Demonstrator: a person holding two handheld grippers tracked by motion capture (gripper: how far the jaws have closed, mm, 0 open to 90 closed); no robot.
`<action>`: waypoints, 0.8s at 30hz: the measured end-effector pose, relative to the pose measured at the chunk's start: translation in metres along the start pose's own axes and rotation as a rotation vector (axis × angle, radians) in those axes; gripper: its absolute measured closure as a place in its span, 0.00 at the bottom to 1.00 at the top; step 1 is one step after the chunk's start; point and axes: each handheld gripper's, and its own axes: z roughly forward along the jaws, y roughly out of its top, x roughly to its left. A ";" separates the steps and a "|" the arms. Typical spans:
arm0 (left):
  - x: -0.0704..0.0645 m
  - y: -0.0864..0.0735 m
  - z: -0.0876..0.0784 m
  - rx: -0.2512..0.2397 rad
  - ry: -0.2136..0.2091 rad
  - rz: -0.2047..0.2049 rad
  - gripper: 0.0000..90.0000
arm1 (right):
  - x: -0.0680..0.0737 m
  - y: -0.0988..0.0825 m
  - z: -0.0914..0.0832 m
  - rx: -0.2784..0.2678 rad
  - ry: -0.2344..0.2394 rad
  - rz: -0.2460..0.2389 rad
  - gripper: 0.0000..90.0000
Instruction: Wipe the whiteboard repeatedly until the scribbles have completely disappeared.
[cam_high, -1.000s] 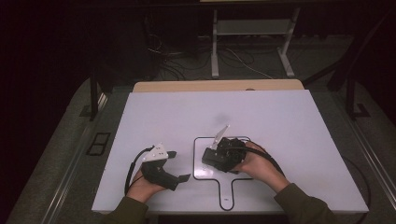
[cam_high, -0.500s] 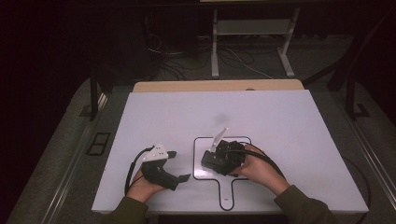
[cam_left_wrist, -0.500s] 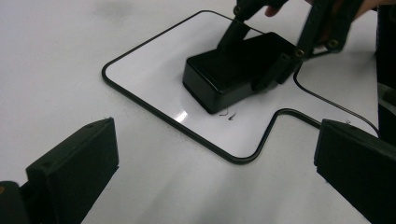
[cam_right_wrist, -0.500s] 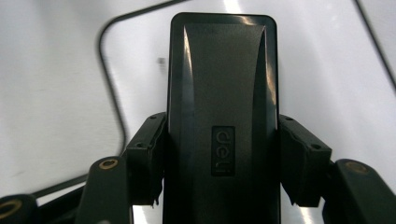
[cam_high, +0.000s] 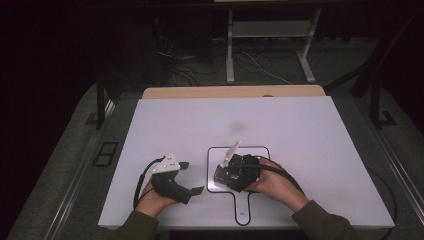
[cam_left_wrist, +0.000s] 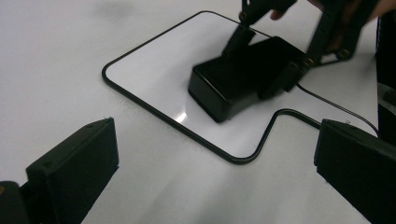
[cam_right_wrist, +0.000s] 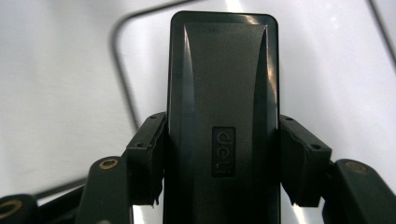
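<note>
While both hands sit low near the front edge of the bench, here's how it looks:

Right gripper (cam_right_wrist: 219, 186): clenched on the black box (cam_right_wrist: 223, 93), one pad pressed against each long side, so it's grasping it around the middle. From the high view the same gripper (cam_high: 231, 172) lies low over the box, with the person's hand wrapped round it from the right.

Black box: long glossy thing with an embossed logo on top. It's inside the black outline (cam_left_wrist: 154, 109) drawn on the bench, in the squarish part of that paddle shape. Looks like it's resting on the surface.

Left gripper (cam_left_wrist: 215, 168): released, jaws standing wide apart, nothing between them. It's pointed at the box, well short of it, off to its left.

Bench (cam_high: 280, 125): white top, pretty bare around the outline.
</note>
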 end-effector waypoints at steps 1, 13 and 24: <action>0.000 0.000 0.000 0.000 0.000 0.002 0.00 | -0.004 -0.002 0.000 0.001 -0.005 0.010 0.43; 0.000 0.000 0.001 -0.001 -0.001 -0.004 0.00 | -0.019 -0.008 -0.002 0.001 -0.028 0.056 0.43; -0.001 0.000 0.001 -0.003 0.000 -0.001 0.00 | -0.011 0.019 0.009 -0.003 0.003 0.024 0.43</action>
